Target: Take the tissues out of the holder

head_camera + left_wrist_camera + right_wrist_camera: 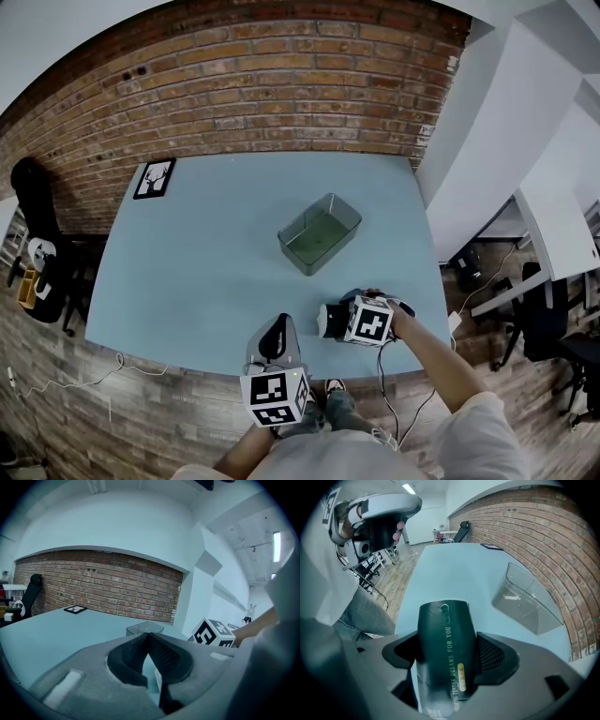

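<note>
My right hand-held gripper [447, 654], jaws wide, clamps the tissue pack [443, 625]; its long axis follows the jaws, pointing toward the tabletop [440, 569]. My left hand-held gripper [149, 638] is closed, empty.

1. A red brick wall [253, 94] spans the upper frame.
2. White walls [506, 141] fill the upper right.
3. A pale blue table [187, 272] sits at centre, with wood floor [56, 375] at lower left.
4. A black chair [28, 202] stands far left.
5. A ceiling strip light [275, 545] glows at the upper right of the left gripper view.

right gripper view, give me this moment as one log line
right gripper: shut on tissue pack | left gripper: shut, nothing between jaws | holder: looks empty
</note>
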`<state>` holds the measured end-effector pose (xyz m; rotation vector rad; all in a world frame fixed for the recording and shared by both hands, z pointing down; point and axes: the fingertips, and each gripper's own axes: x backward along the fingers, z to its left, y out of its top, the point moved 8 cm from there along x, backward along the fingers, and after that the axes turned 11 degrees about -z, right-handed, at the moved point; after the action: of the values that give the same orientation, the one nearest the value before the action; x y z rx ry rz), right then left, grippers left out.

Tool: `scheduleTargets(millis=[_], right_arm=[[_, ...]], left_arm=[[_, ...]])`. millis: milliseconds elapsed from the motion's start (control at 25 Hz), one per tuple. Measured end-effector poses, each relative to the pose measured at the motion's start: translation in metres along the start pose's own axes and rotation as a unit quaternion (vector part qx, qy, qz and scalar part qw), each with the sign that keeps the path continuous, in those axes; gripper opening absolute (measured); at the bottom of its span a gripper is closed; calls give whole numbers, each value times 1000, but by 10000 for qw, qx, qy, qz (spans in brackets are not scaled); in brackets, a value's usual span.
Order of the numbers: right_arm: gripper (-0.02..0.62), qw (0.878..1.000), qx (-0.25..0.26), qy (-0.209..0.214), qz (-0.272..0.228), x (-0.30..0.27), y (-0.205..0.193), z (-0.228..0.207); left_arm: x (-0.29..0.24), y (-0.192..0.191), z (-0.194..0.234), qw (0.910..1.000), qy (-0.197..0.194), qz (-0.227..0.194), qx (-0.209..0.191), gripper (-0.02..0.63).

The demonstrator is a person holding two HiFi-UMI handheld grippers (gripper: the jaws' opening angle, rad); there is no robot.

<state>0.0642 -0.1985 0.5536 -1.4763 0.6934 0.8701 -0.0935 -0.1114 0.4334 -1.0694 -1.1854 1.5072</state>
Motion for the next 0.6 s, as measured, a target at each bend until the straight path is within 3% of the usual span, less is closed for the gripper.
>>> scheduleTargets(millis=[600], right_arm=[[373, 9997, 26, 177, 148, -10, 2, -2]], left_arm=[[-10, -3, 13, 10000, 26, 53, 63, 8]])
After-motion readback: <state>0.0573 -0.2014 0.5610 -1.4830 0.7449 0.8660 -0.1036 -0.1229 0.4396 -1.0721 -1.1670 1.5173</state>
